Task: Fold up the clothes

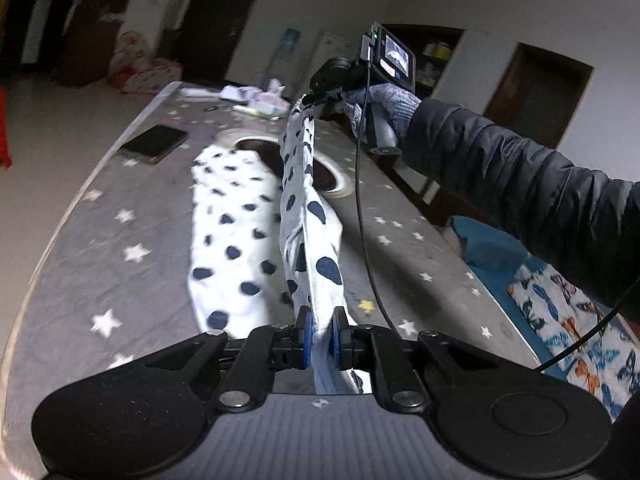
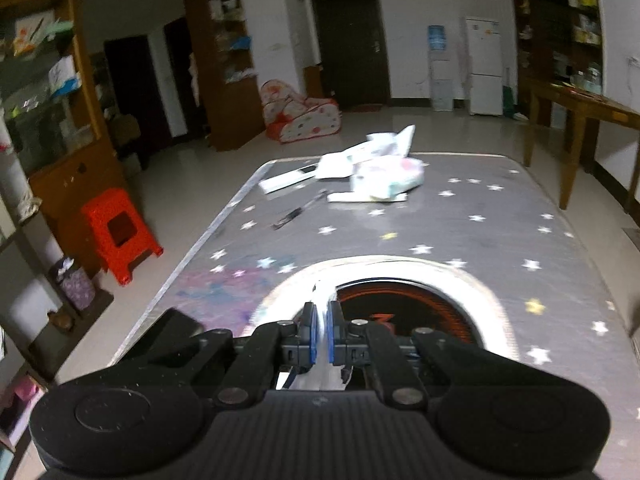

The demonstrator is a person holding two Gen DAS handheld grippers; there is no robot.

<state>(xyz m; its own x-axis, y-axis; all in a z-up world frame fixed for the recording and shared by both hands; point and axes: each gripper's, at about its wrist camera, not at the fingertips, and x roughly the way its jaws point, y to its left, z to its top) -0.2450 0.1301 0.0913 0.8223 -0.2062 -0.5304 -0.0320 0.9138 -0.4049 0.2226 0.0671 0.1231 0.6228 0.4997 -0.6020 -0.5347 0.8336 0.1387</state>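
A white garment with dark blue spots (image 1: 236, 240) lies partly on the grey star-patterned table (image 1: 100, 216), and one edge of it is lifted and stretched taut between both grippers. My left gripper (image 1: 321, 320) is shut on the near end of that edge. The right gripper (image 1: 316, 98), held by a gloved hand (image 1: 394, 104) on a dark-sleeved arm, grips the far end above the table. In the right wrist view the right gripper (image 2: 320, 316) is shut on a thin strip of the white cloth (image 2: 323, 296), above a round dark inset in the table (image 2: 404, 312).
A dark flat book or tablet (image 1: 154, 144) lies on the table's left side. Papers and packets (image 2: 376, 168) sit at the far end, with a pen (image 2: 298, 210) nearby. A red stool (image 2: 118, 232), shelves, a wooden side table (image 2: 580, 112) and butterfly-print fabric (image 1: 576, 332) surround the table.
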